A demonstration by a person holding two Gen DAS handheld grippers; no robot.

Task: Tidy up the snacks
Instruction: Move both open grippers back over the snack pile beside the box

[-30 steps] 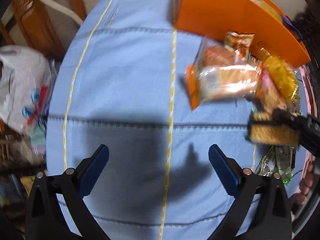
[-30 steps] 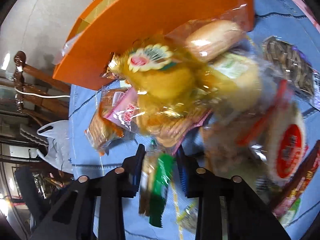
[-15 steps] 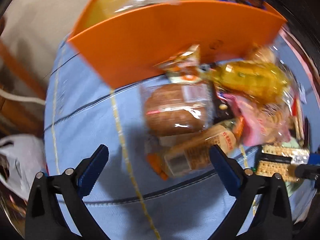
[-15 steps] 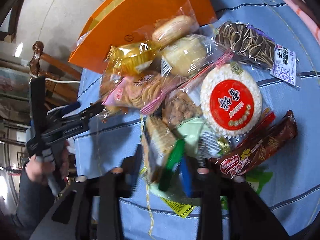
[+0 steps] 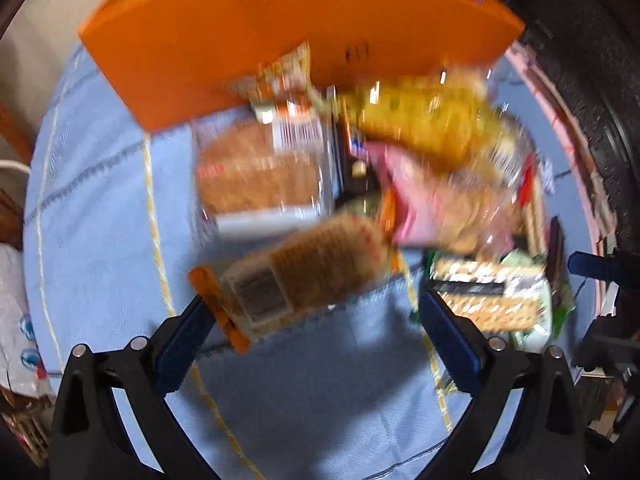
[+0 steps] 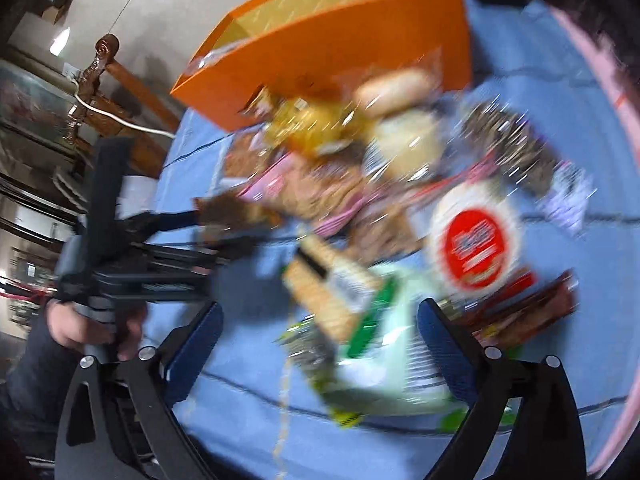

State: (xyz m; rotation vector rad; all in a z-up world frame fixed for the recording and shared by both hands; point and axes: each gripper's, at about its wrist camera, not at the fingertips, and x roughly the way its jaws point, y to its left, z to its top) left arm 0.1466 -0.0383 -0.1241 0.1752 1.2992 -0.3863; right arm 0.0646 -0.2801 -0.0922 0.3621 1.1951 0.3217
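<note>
Both hand-held grippers were held open over crowded snacks.
The right hand-held gripper (image 6: 316,344), jaws just opened, gripped nothing; the left hand-held gripper (image 5: 316,340) risked snagging neighbours beside the orange-ended packet (image 5: 296,280).

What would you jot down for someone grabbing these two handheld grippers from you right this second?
Left gripper: open, empty, over the orange-ended cracker pack.
Right gripper: jaws have just been opening, now wide; the cracker pack with the green edge lies loose between them, pads not pressing.
Orange box: stands at the far side of the blue cloth, with a few packets already inside.
Snack pile: still heaped in front of the box.
Left to do: move the pile into the box.
</note>
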